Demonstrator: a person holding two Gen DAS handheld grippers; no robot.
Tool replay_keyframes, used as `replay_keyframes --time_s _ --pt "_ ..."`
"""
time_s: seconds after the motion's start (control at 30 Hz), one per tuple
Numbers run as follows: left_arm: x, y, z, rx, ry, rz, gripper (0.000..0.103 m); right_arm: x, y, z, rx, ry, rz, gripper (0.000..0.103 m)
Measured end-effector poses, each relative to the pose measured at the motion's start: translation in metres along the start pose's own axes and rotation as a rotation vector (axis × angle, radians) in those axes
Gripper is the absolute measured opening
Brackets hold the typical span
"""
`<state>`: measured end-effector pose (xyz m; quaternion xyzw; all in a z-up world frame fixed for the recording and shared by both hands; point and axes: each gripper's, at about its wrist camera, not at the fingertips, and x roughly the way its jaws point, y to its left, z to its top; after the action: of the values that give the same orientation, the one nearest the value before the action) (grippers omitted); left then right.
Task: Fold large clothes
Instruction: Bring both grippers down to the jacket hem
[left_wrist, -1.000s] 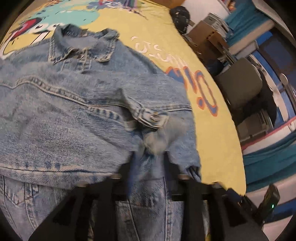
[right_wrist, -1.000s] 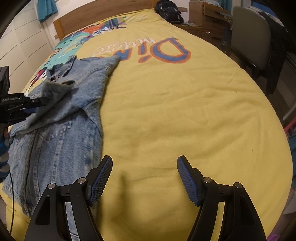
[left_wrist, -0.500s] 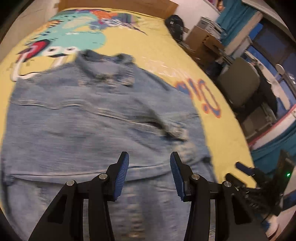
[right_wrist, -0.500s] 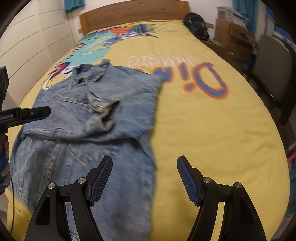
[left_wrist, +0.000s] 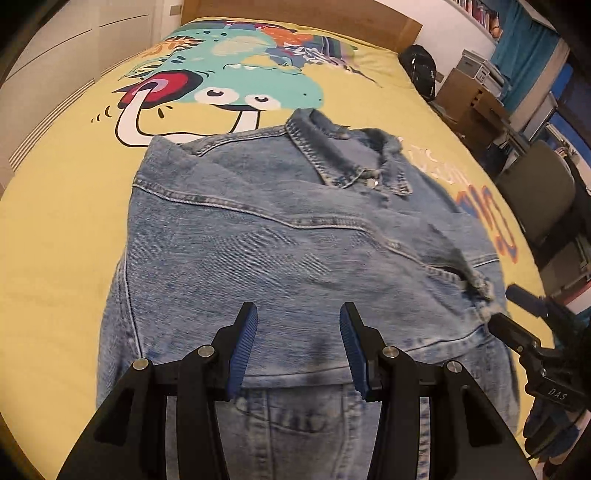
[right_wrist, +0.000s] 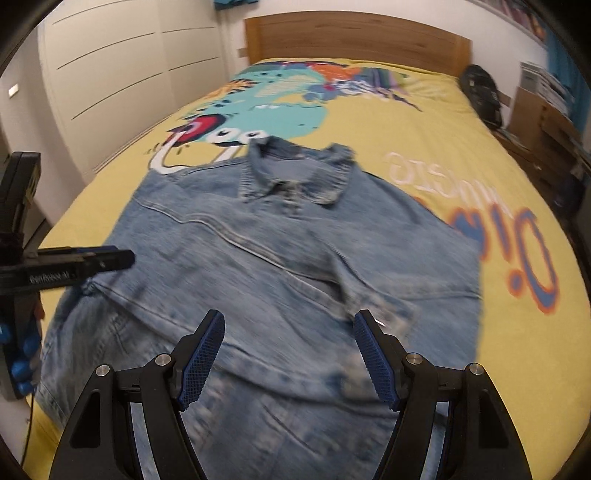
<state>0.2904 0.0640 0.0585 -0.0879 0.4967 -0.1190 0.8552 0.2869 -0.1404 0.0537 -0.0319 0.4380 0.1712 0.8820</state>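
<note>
Yellow bedspread with a cartoon print covers the whole bed, its wooden headboard along the top of both views, a white wardrobe at upper left and a grey chair at the right edge of my left view.

Across the middle of the frame lies the denim jacket, buttoned front up as far as I can tell, its collar toward the headboard and its hem running out under my tongs at the bottom edge. Both sleeves look folded in across the chest: one broad band of denim lies over the body, and a cuff sits at centre right of my left view. I judge the sleeve folds done; what I think is left is bringing the hem up toward the collar, once or twice, and squaring the bundle.

My left gripper hangs over the lower part of the jacket at bottom centre, jaws partly apart, nothing between them. My right gripper hangs likewise in its own view, jaws wide apart and empty; that picture is blurred, so I cannot read finer creases there.
</note>
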Motion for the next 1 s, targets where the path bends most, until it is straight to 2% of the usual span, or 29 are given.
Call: replay_keyframes --time_s 0.23,0.47,0.7,1.0 --pt "0.02 0.014 -0.009 0.0 0.035 0.016 0.041 0.036 0.016 0.003 -0.01 0.036 0.027 0.074" --pt "0.033 0.024 -0.017 -0.002 0.054 0.01 0.042 0.067 -0.003 -0.014 0.009 0.114 -0.016 0.074" --pt "0.028 0.026 -0.02 0.02 0.071 0.04 0.044 0.06 -0.023 -0.021 -0.003 0.119 -0.06 0.074" --pt "0.011 0.021 0.007 0.001 -0.003 0.041 0.044 0.043 0.004 0.009 -0.038 0.036 0.005 0.074"
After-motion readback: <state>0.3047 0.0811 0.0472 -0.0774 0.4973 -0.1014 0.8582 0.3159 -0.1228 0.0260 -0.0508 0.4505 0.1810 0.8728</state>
